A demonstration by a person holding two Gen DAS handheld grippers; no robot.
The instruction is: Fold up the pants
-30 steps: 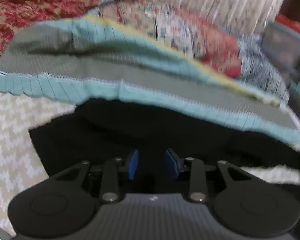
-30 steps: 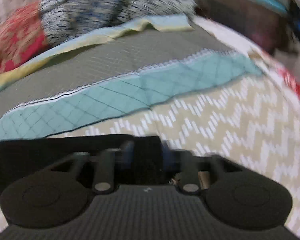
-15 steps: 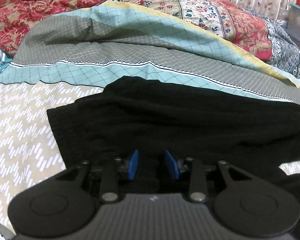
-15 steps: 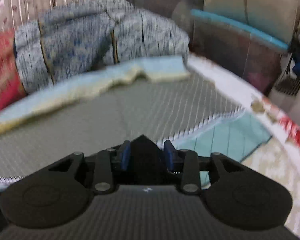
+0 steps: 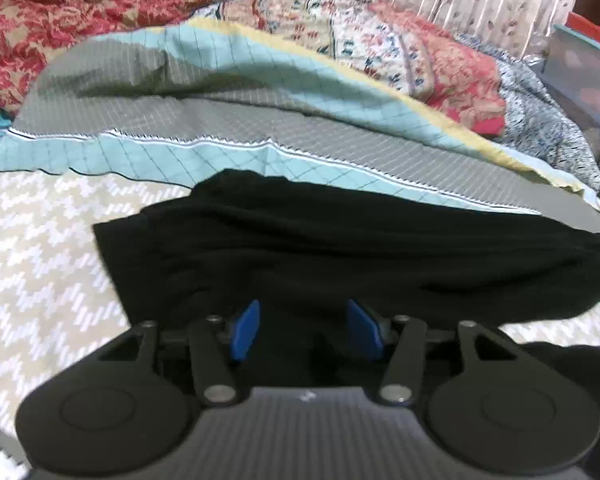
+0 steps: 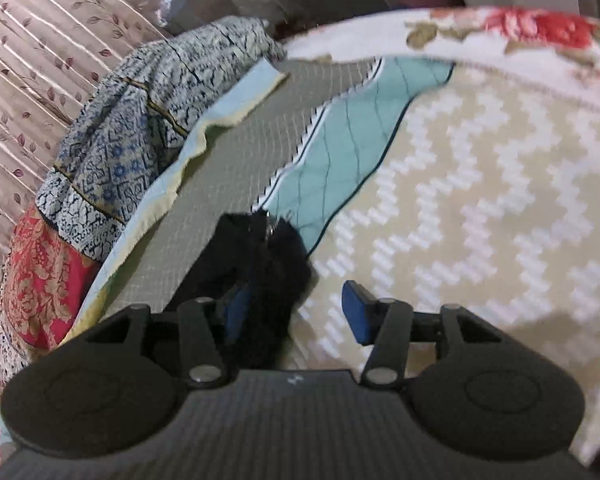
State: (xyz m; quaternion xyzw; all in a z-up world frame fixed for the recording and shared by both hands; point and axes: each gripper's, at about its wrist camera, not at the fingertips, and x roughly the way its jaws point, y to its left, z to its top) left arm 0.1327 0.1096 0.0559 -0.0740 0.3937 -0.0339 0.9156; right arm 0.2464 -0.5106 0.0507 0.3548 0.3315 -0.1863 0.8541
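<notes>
The black pants point(image 5: 340, 256) lie in a long folded band across the bed, over the zigzag bedspread point(image 5: 40, 264) and the teal-and-grey quilt point(image 5: 228, 148). My left gripper point(image 5: 305, 328) hangs over their near edge. Its jaws are opening, and the blue pads point(image 5: 246, 330) stand apart with black cloth lying between them, not pinched. In the right wrist view one bunched end of the pants point(image 6: 260, 272) rests against the left pad of my right gripper point(image 6: 296, 314). Those jaws are opening too, and the right pad point(image 6: 356, 316) stands free over the bedspread point(image 6: 480, 184).
A red floral quilt point(image 5: 72, 12) and a blue-patterned blanket point(image 6: 140, 128) are heaped at the far side of the bed. A leaf-print curtain point(image 6: 32, 40) hangs behind. A box point(image 5: 584, 76) stands past the bed's right end, where a floral edge point(image 6: 520, 36) shows.
Both pairs of jaws have widened and no longer pinch the black cloth. The right gripper has rolled and swung to the side, so the pants' end now hangs by its left pad.
</notes>
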